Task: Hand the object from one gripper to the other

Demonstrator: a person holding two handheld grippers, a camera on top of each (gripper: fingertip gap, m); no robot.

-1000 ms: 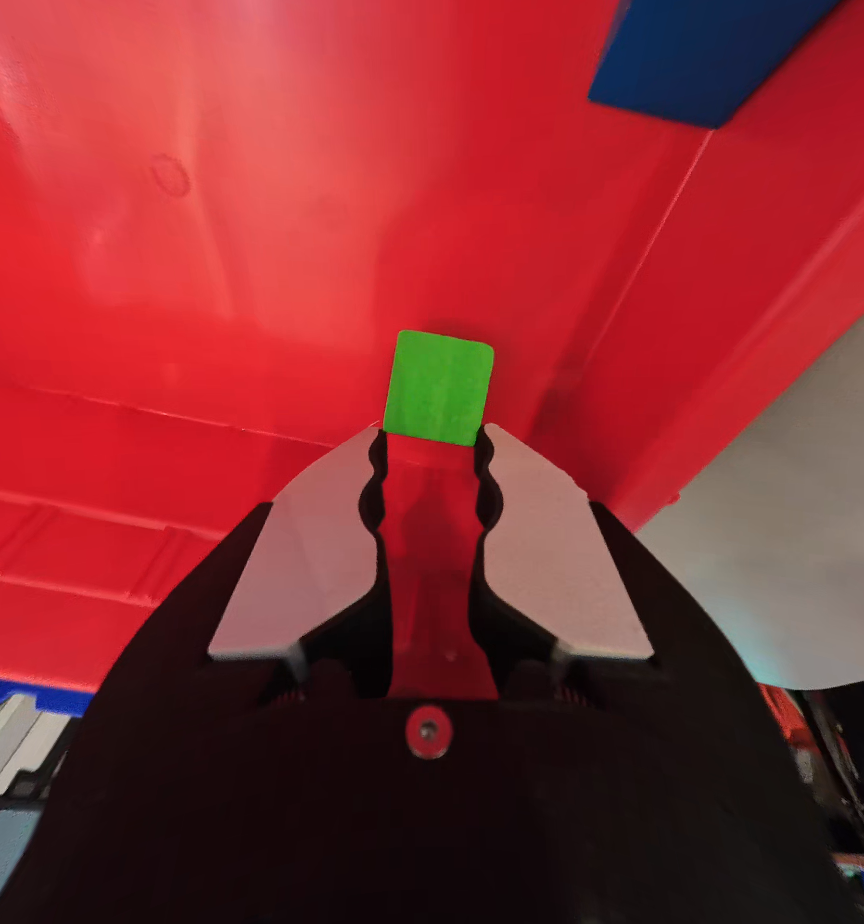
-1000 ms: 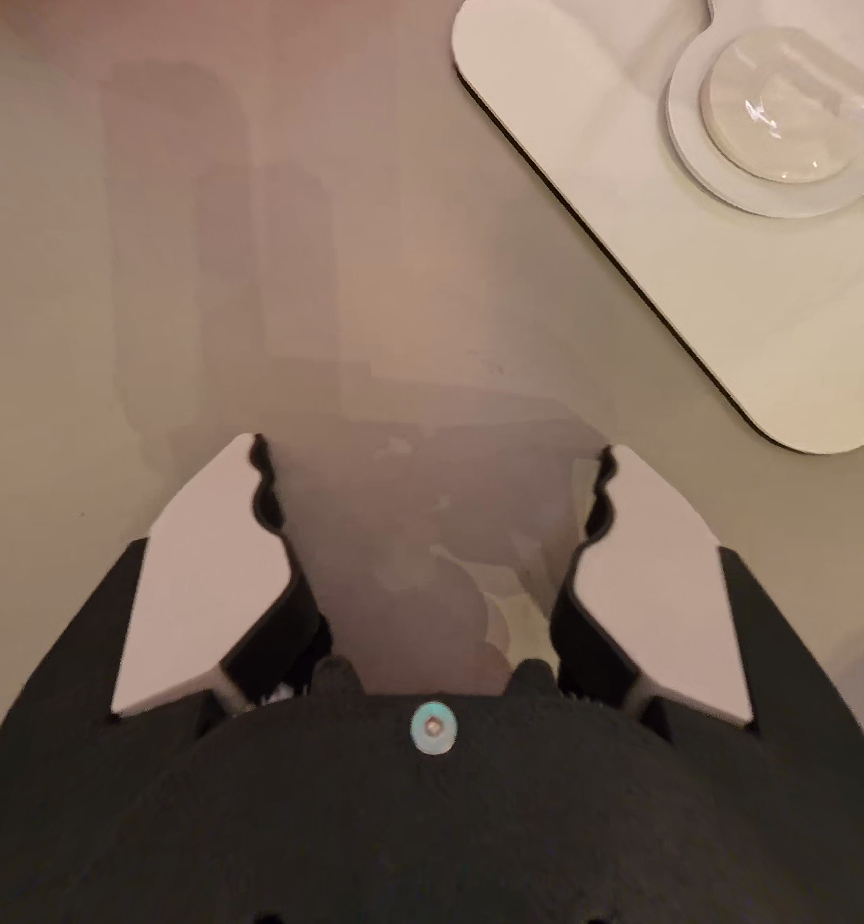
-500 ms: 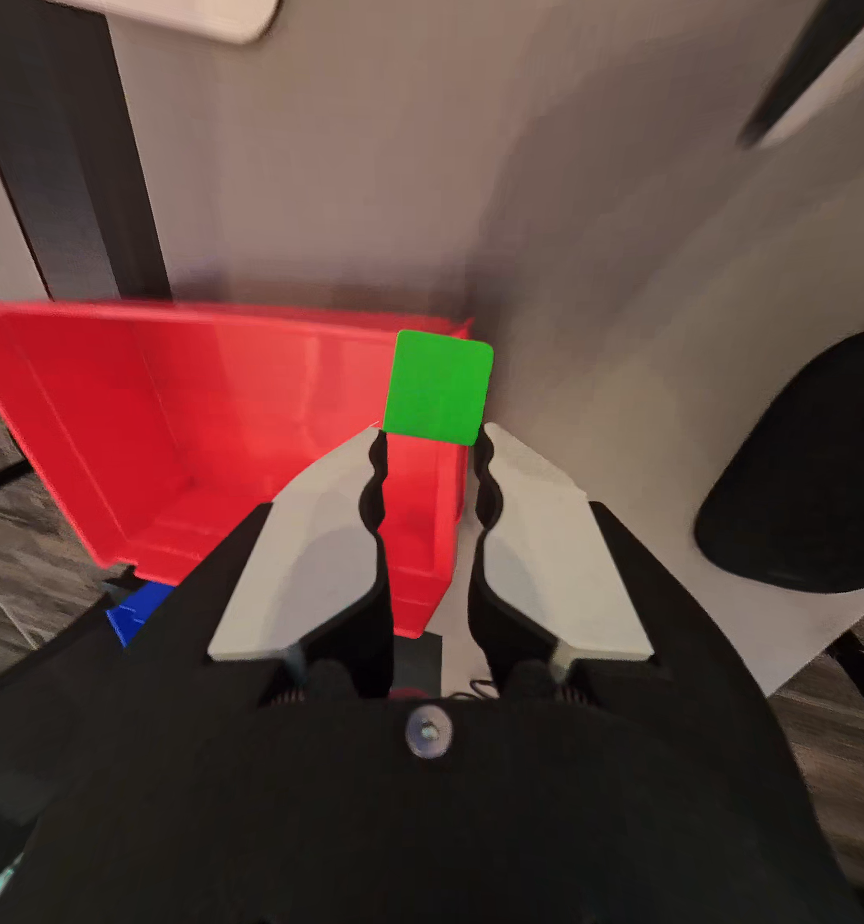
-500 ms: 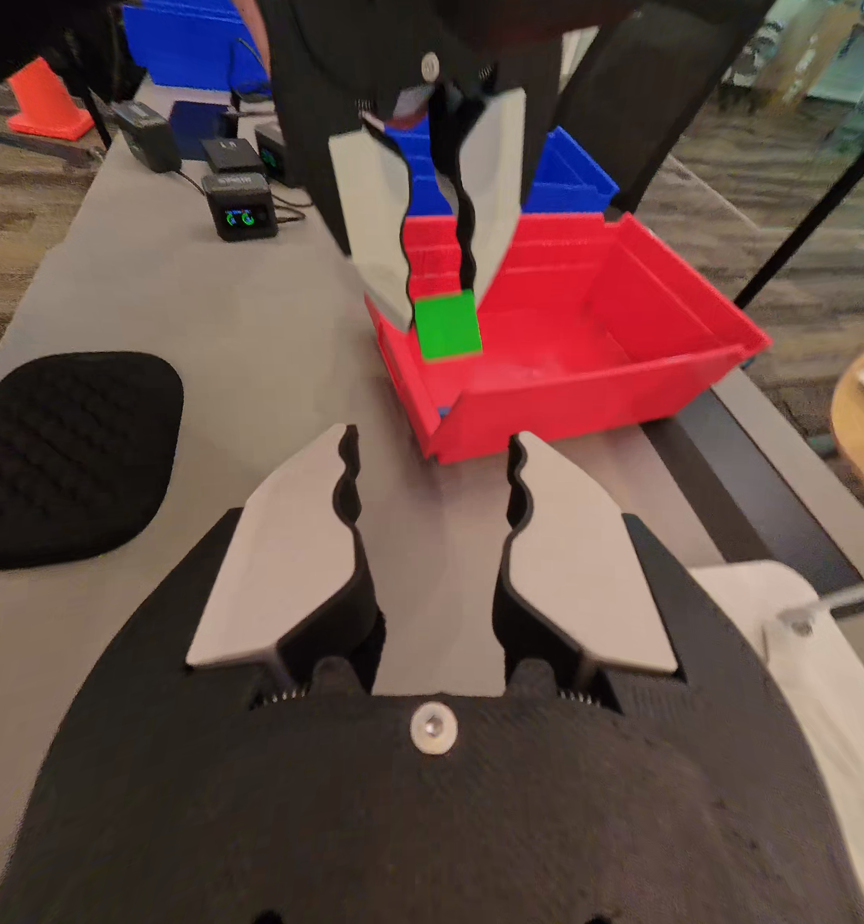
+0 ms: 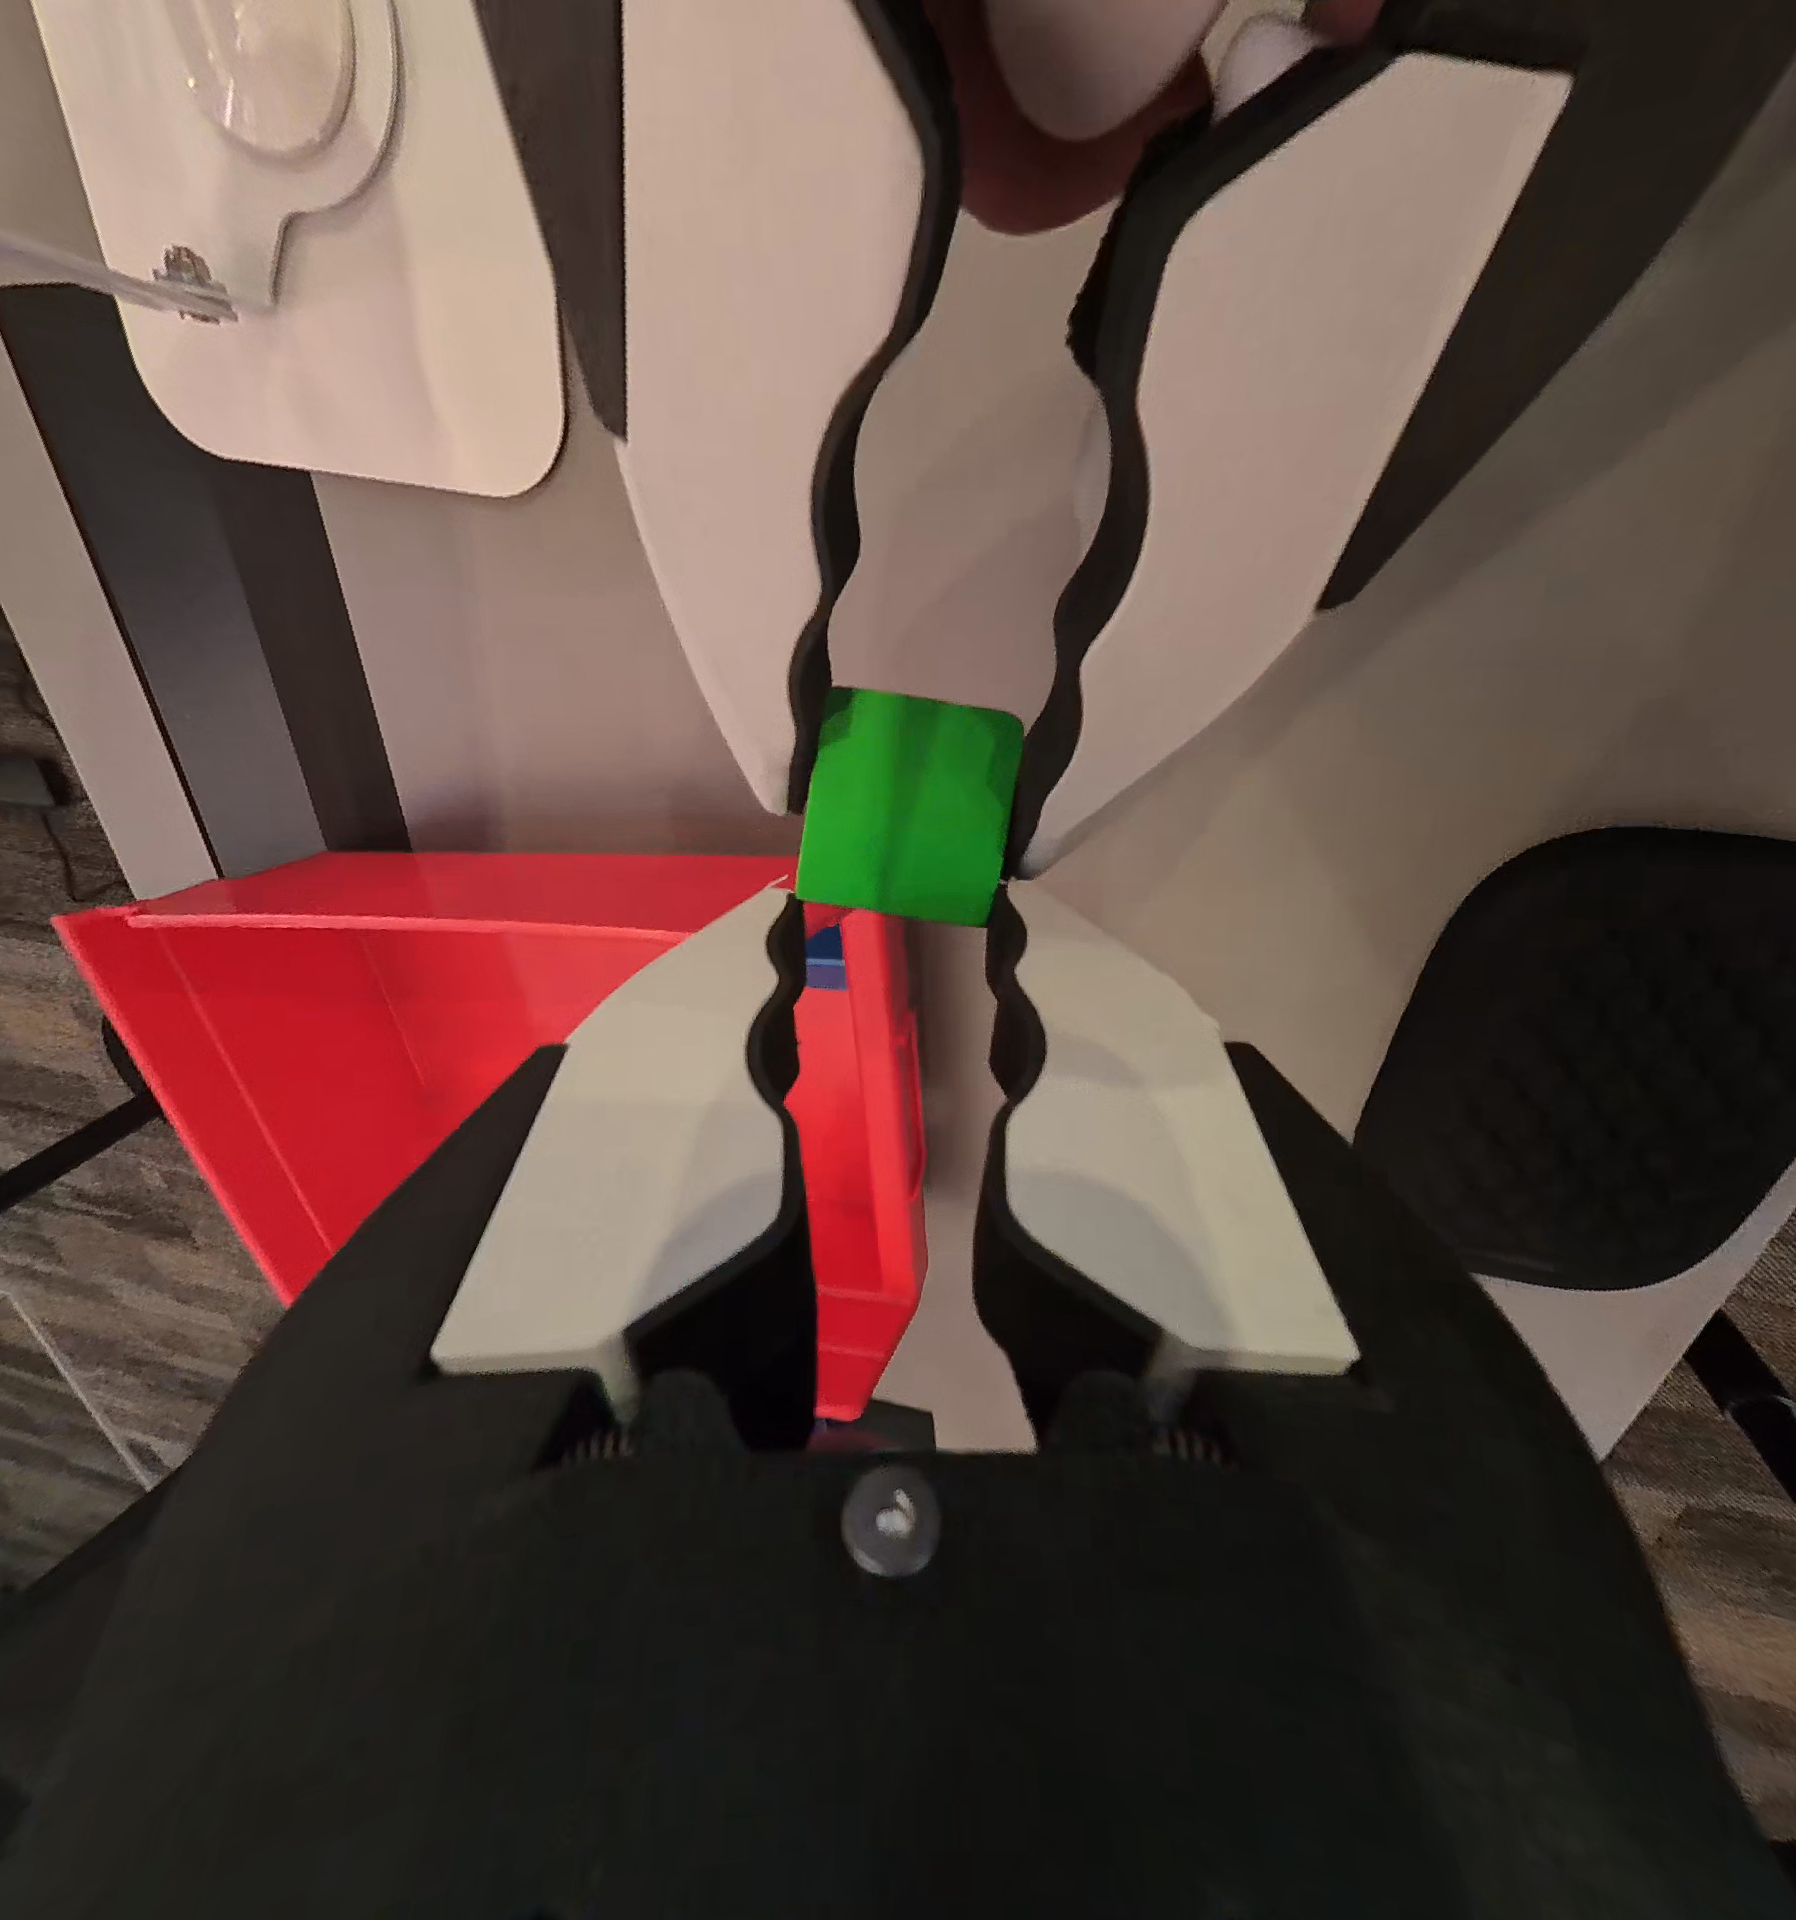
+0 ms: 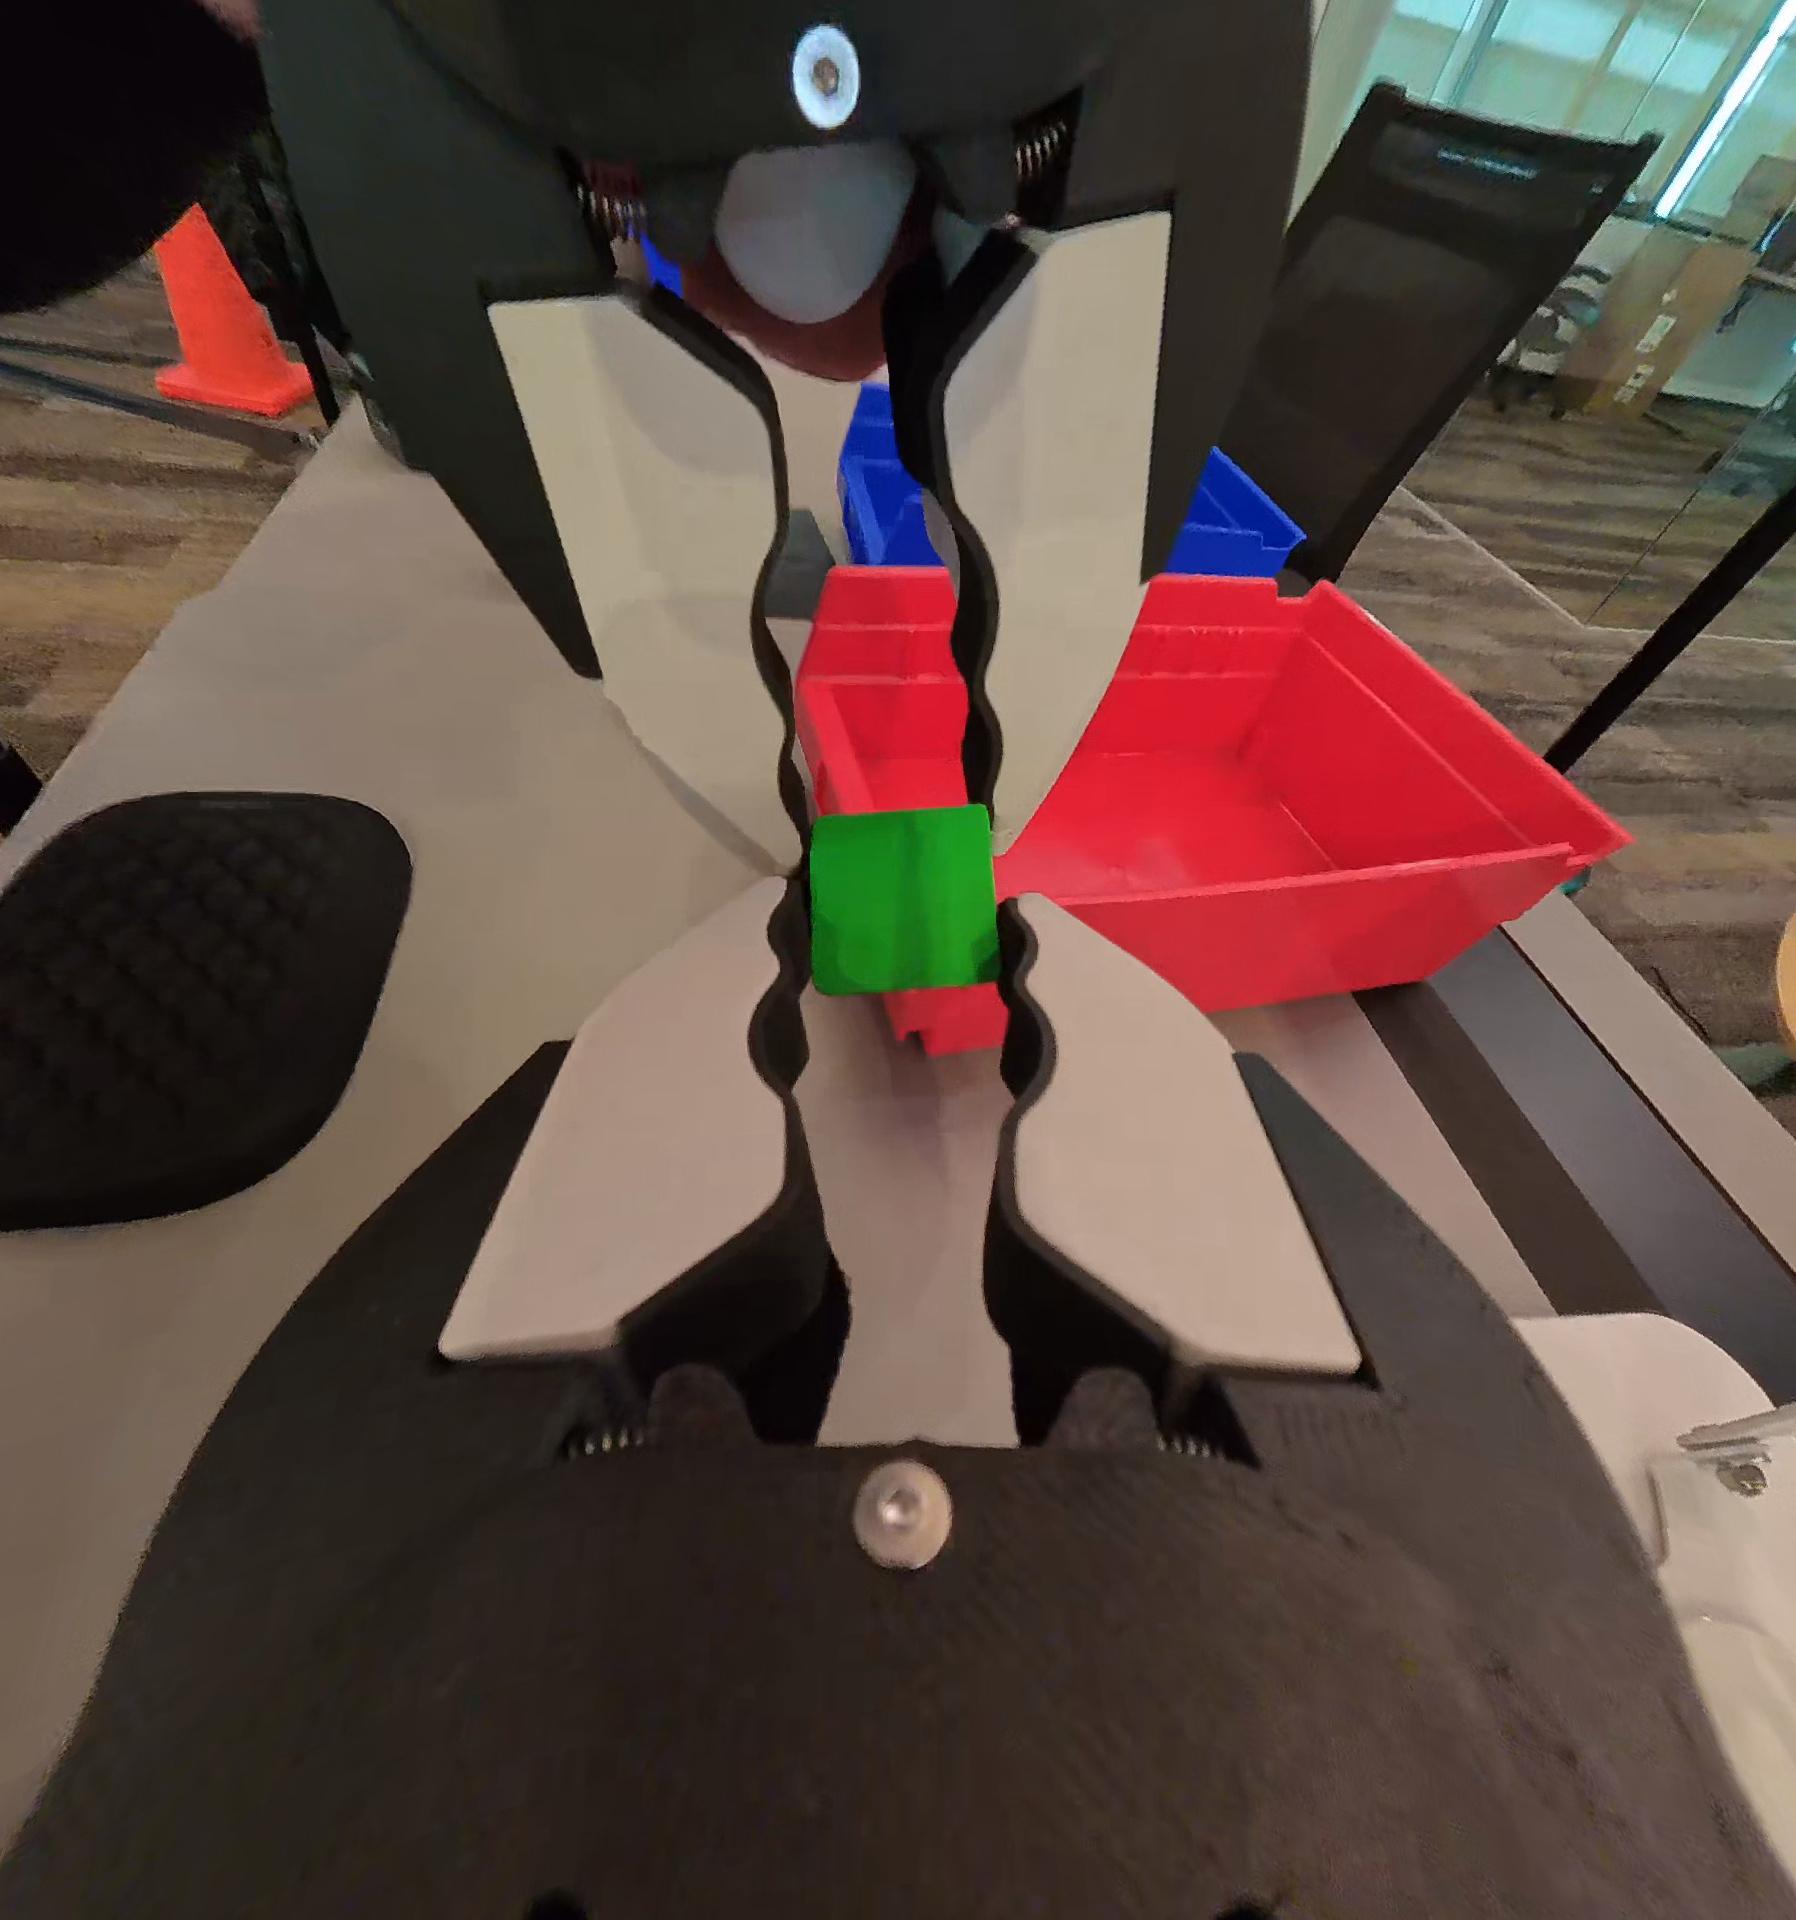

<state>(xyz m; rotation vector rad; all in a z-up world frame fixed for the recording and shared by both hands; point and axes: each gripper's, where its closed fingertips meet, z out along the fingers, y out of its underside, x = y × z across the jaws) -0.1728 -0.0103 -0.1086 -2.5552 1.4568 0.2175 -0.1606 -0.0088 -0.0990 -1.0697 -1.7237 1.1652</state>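
A green cube (image 5: 909, 805) is held in the air between both grippers, which meet tip to tip above the grey table (image 6: 406, 623). My left gripper (image 5: 894, 909) is shut on the cube's near edge. My right gripper (image 6: 902, 914) comes from the opposite side, and its pads press on both sides of the cube (image 6: 904, 904). The left wrist view shows the right gripper's fingers (image 5: 769, 582) reaching down from the top. The right wrist view shows the left gripper's fingers (image 6: 665, 623) reaching down the same way.
An empty red bin (image 6: 1289, 831) stands on the table behind the cube and also shows in the left wrist view (image 5: 354, 1039). Blue bins (image 6: 1226, 520) stand behind it. A black textured pad (image 6: 146, 997), a white board (image 5: 354, 312) and an orange cone (image 6: 219, 312) are around. The tips of both grippers are at nearly the same place.
My left gripper lifted the cube out of the red bin. My right gripper swung up from the table, faced it, and closed its wide-open jaws onto the cube.
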